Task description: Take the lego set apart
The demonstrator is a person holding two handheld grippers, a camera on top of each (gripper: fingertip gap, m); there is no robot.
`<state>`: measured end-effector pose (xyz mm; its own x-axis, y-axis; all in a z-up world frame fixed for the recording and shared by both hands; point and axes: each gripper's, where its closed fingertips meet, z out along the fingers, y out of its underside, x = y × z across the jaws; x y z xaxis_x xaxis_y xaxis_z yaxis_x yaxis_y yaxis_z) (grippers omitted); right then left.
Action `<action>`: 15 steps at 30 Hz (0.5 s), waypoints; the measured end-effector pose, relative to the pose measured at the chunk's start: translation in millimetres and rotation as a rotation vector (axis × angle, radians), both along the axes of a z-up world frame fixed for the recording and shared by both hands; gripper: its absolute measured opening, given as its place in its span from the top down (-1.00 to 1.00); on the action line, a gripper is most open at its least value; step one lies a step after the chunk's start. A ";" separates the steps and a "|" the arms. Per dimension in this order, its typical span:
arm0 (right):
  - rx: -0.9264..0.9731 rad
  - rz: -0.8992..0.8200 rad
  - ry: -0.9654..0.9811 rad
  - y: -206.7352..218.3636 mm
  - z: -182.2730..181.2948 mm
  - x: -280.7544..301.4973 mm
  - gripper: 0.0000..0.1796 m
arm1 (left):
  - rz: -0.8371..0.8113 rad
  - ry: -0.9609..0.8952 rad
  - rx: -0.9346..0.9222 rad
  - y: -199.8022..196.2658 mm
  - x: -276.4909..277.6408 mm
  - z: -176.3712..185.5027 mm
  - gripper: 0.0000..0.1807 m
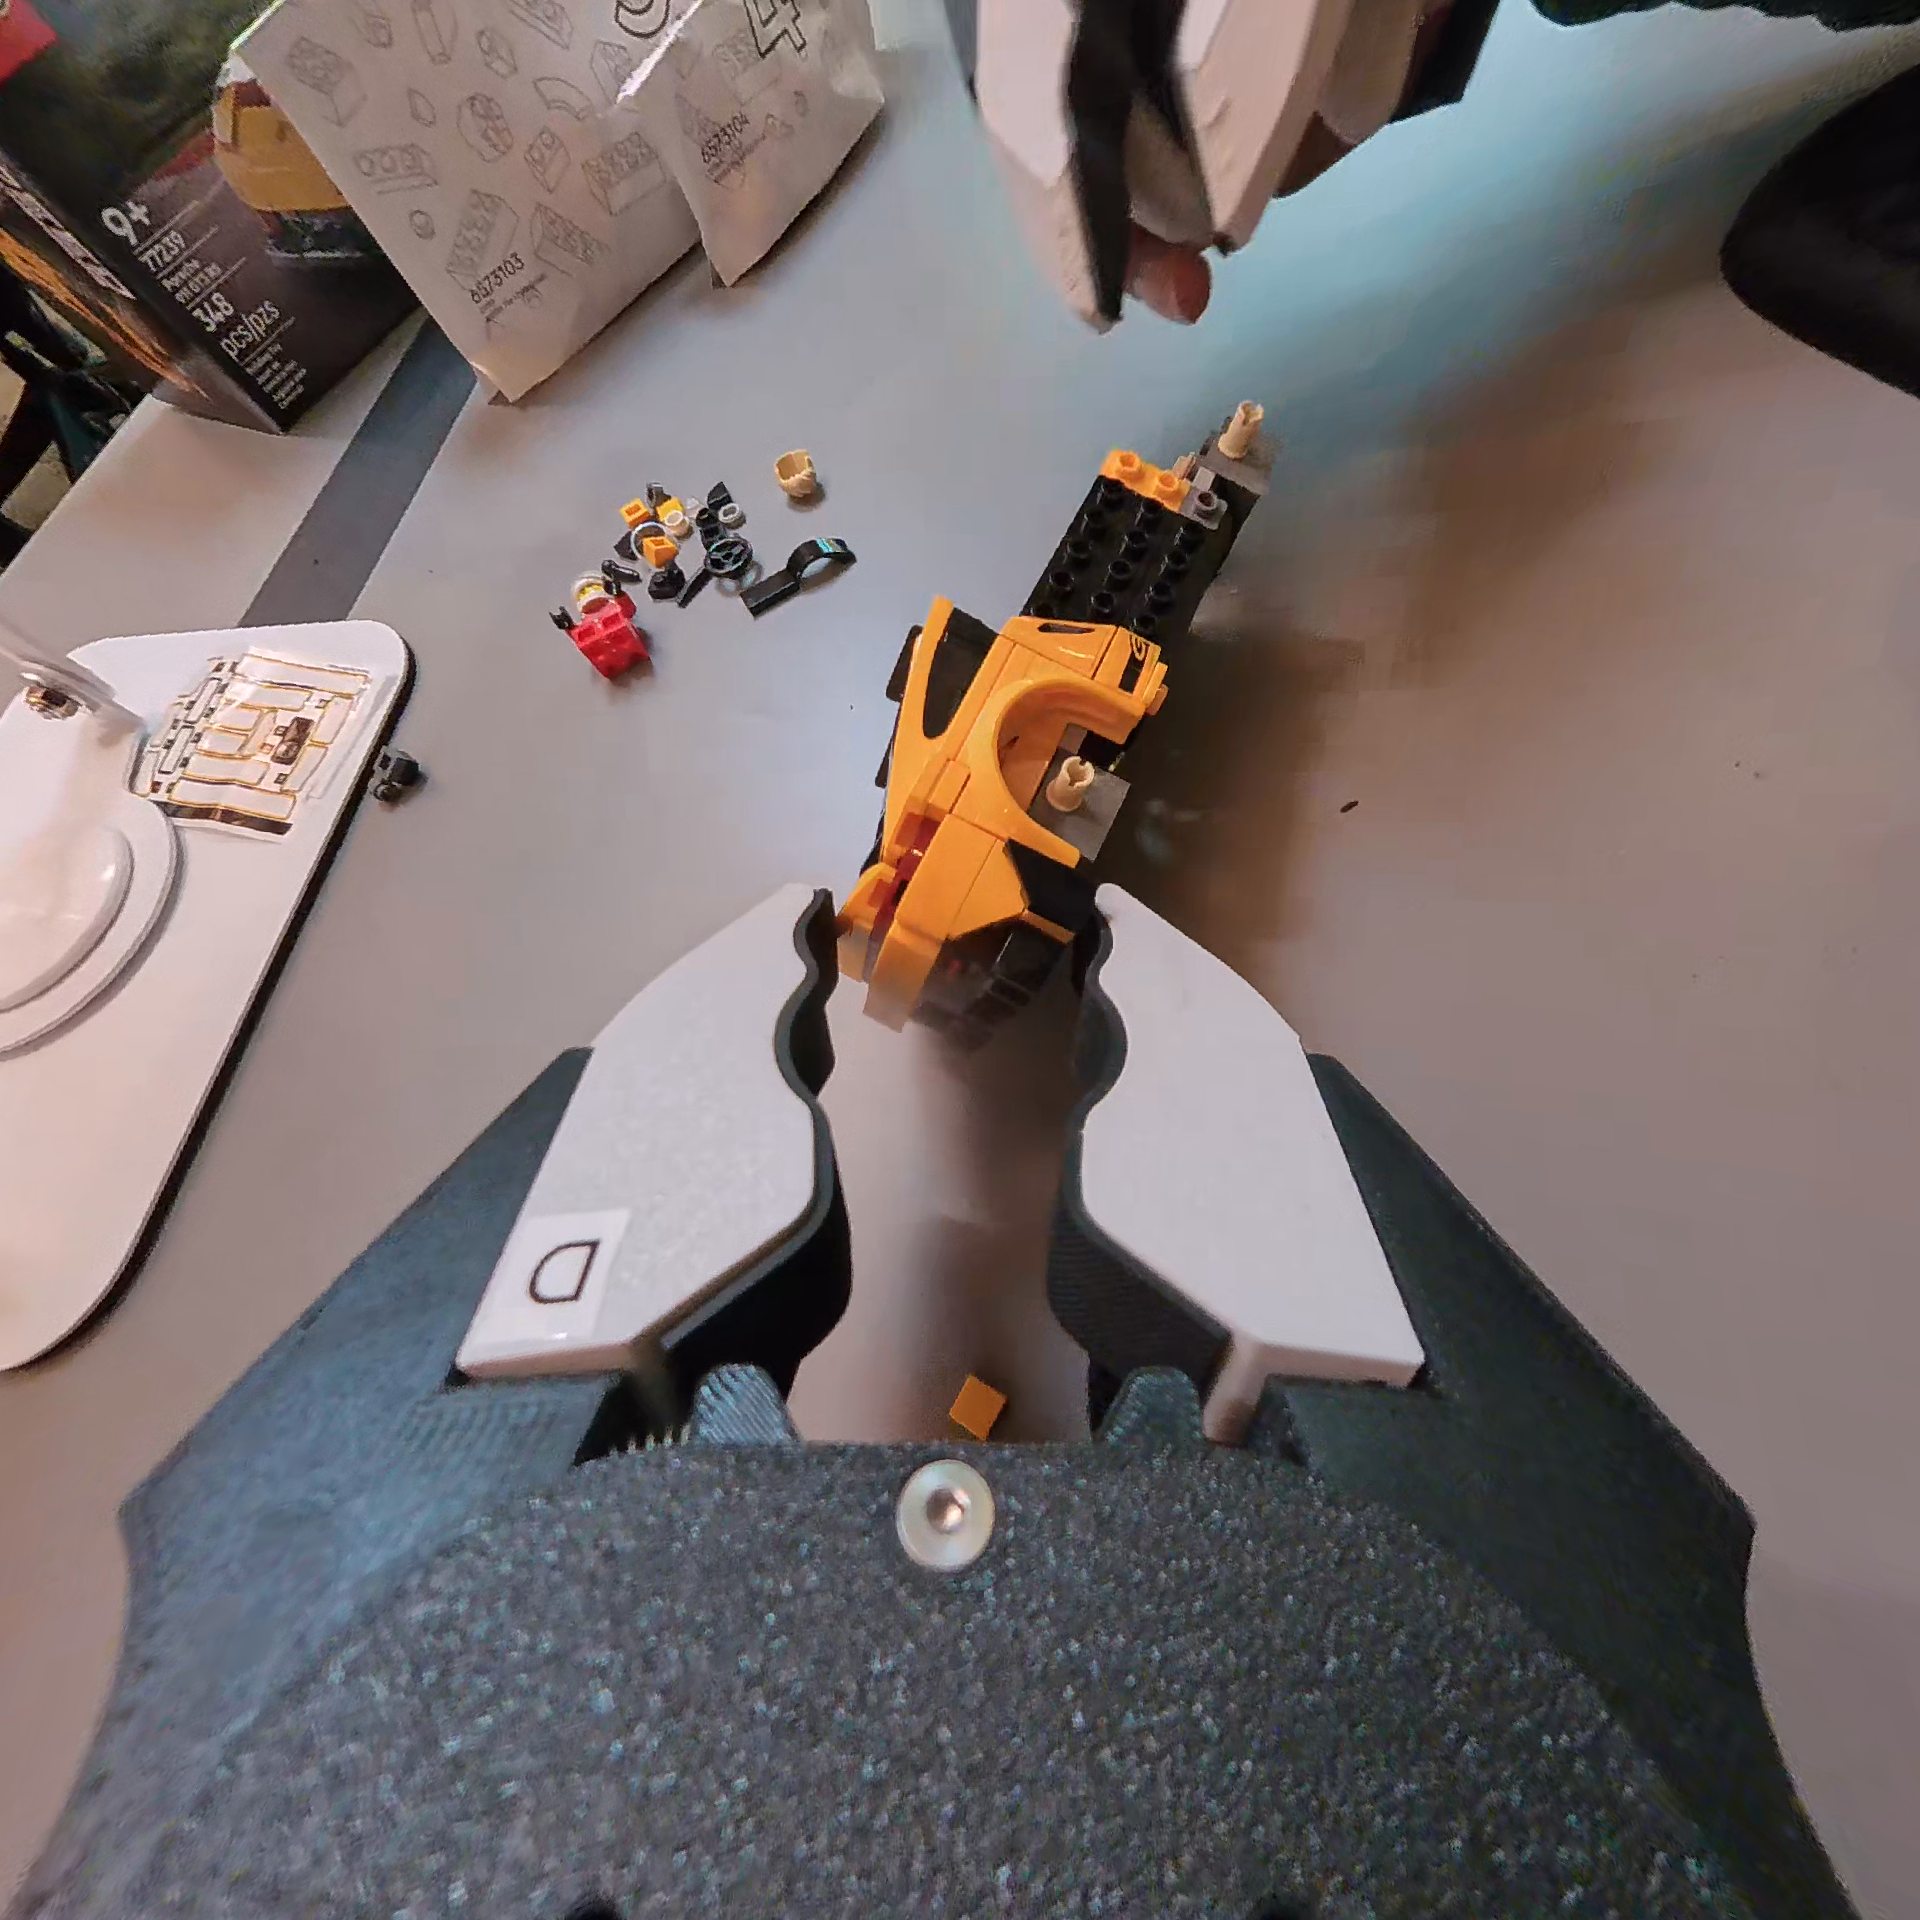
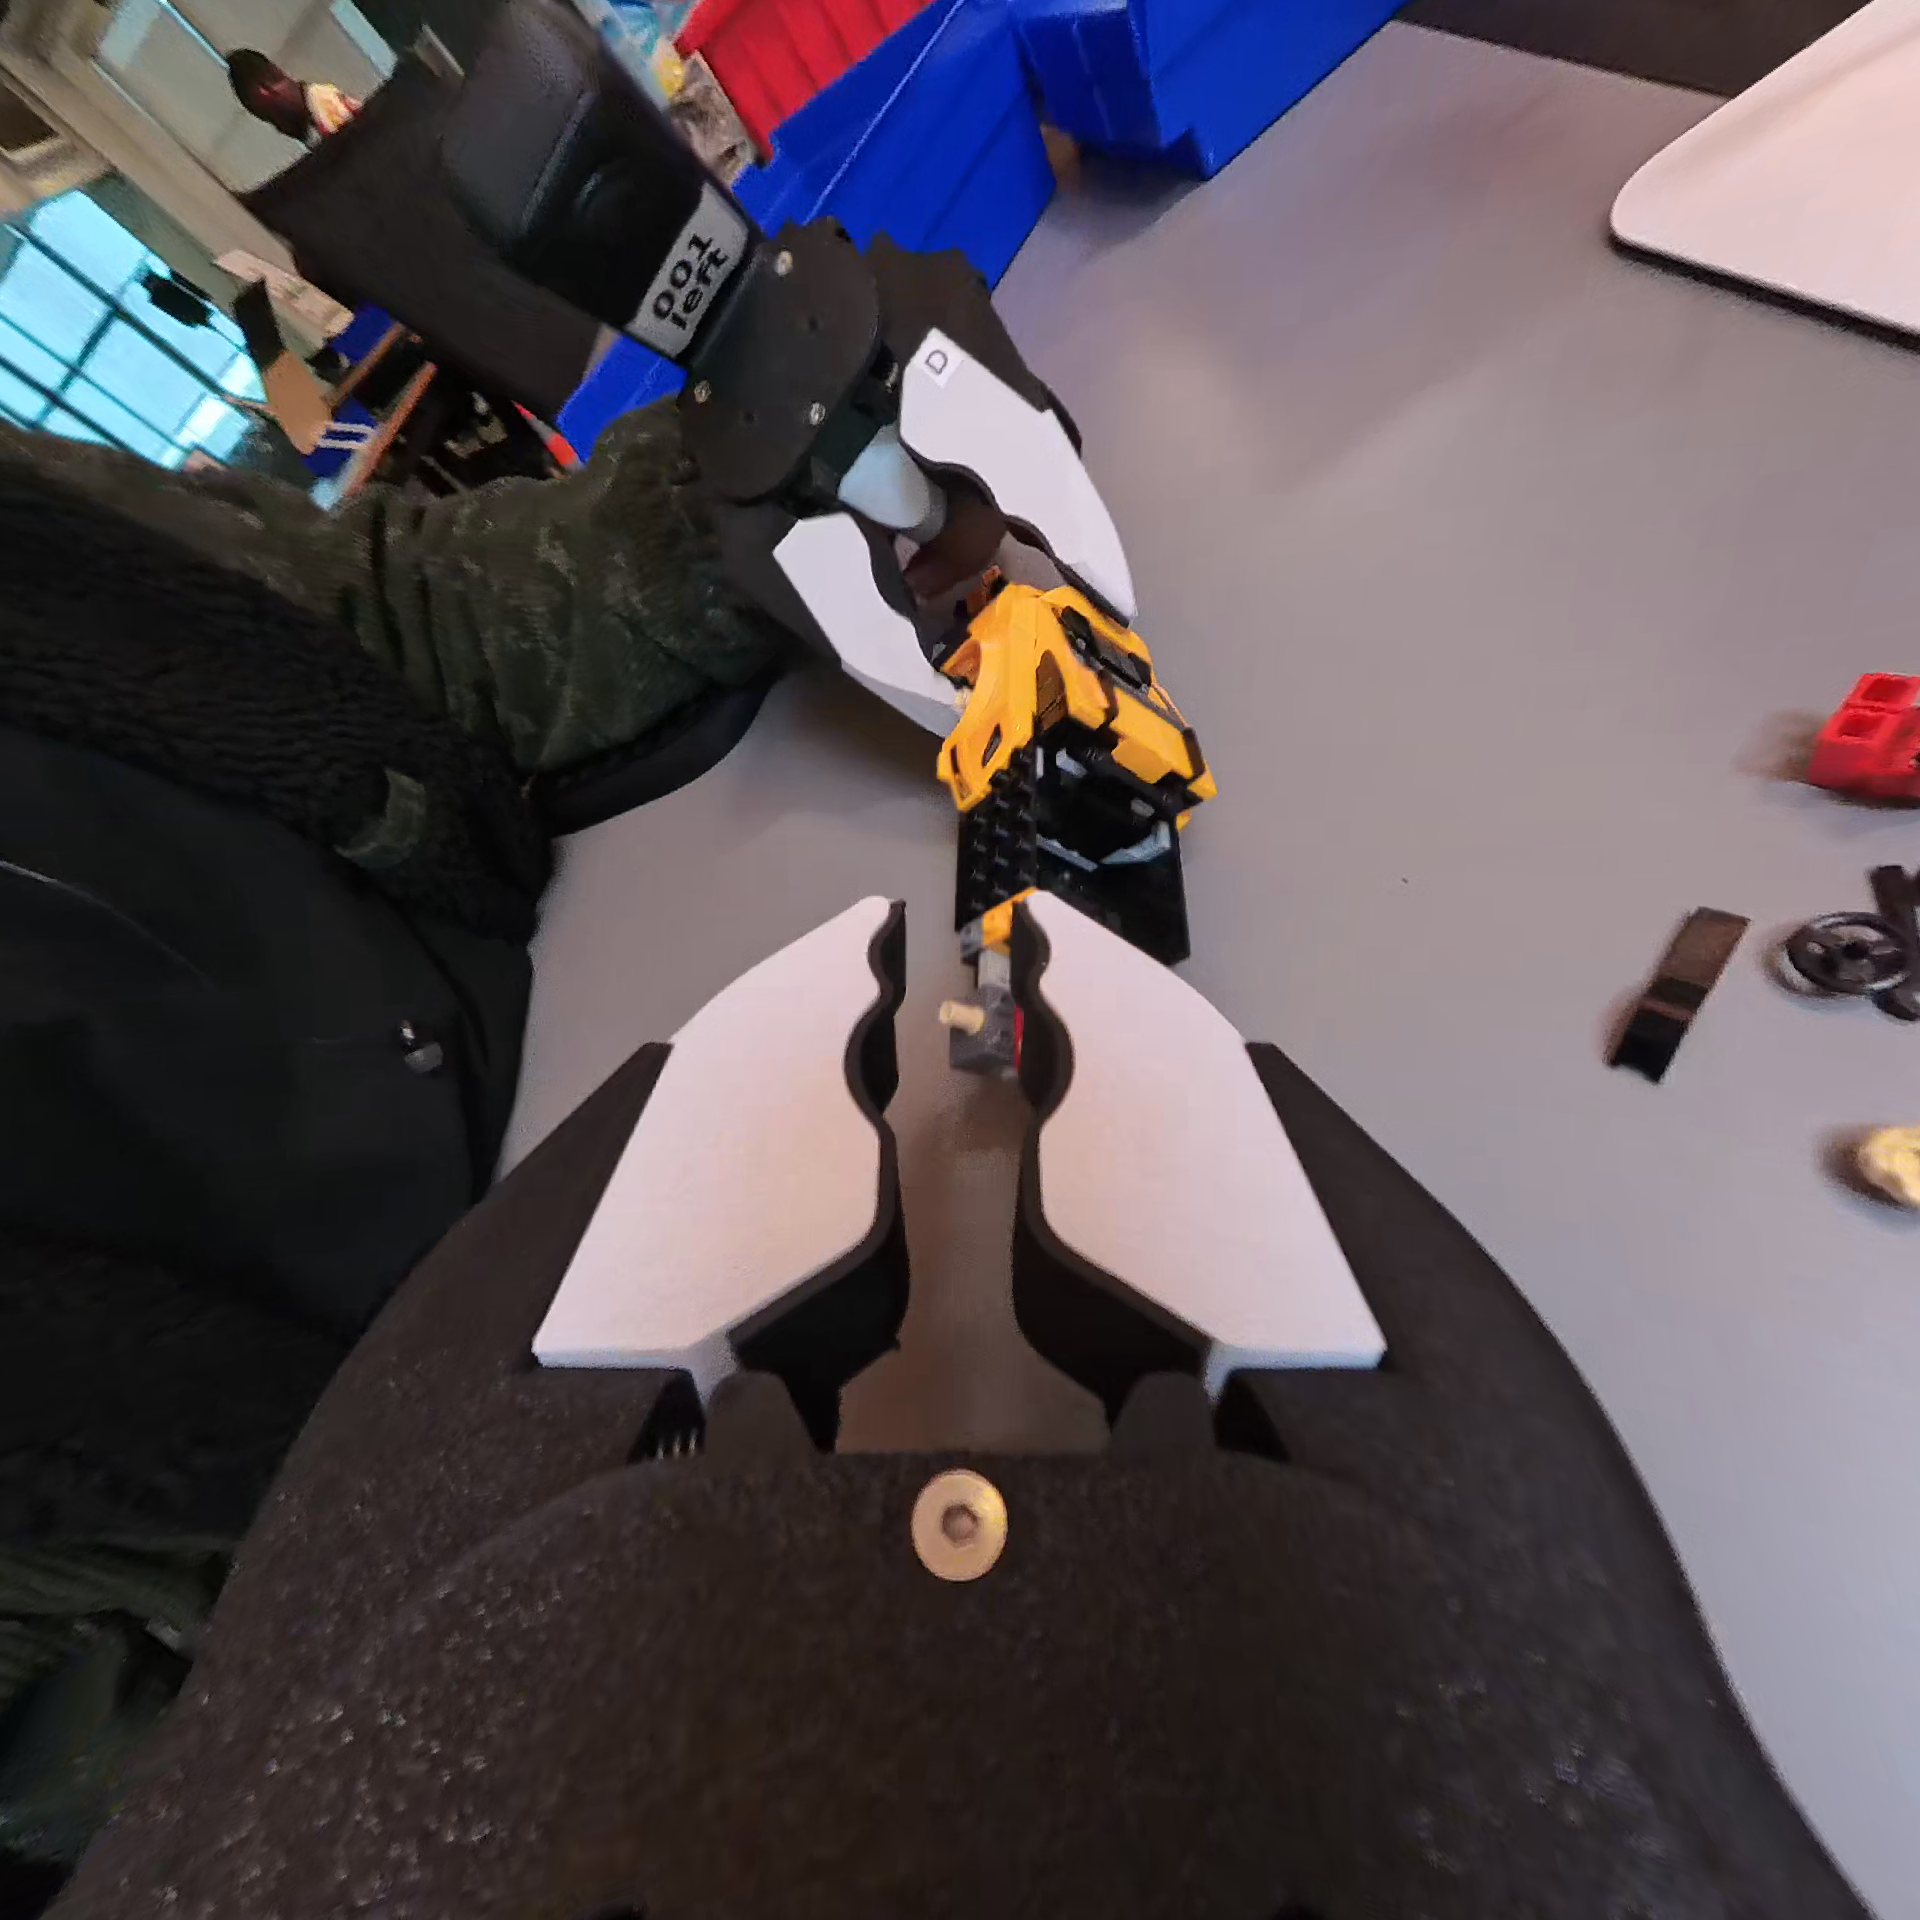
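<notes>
My left tongs (image 1: pixel 961 914) are clamped on the near end of the yellow-and-black lego car (image 1: pixel 1023 769), both tips pressed against its sides, and the model stretches away from me across the grey table (image 1: pixel 1507 935) with its bare black studded plate at the far end. From the right wrist camera I see the same car (image 2: pixel 1070 727) from the opposite end, the left tongs (image 2: pixel 1023 634) gripping its yellow bodywork near the top of the picture. My right tongs (image 2: pixel 961 914) are narrow, a slim gap between the tips, and in that gap sits the tail of the car: a small grey piece with a tan pin (image 2: pixel 971 1023). The right-hand tip looks to be touching the yellow corner of the model, but I cannot tell whether both tips bear on it. In the left wrist view the right tongs (image 1: pixel 1153 249) appear blurred above the car's far end. Off to the side lies a heap of loose small pieces (image 1: pixel 686 551), with a red brick (image 1: pixel 613 639) at its near edge. Beyond them stand white paper bags (image 1: pixel 540 177) and a dark box (image 1: pixel 156 270). A single yellow tile (image 1: pixel 977 1408) lies on the table under my left tongs.
</notes>
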<state>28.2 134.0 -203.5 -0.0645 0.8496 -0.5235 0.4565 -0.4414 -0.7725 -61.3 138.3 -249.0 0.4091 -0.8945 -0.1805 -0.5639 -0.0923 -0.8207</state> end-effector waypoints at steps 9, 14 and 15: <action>0.338 -0.114 -0.096 -5.1 -20.9 6.7 0.58 | 0.007 -0.027 -0.011 1.7 -3.1 0.2 0.51; 0.527 -0.098 -0.174 -7.1 -35.1 -0.5 0.56 | 0.011 -0.033 -0.012 1.7 -3.2 0.3 0.51; 0.554 -0.096 -0.180 -7.4 -36.3 -2.0 0.56 | 0.012 -0.035 -0.013 1.7 -3.3 0.3 0.51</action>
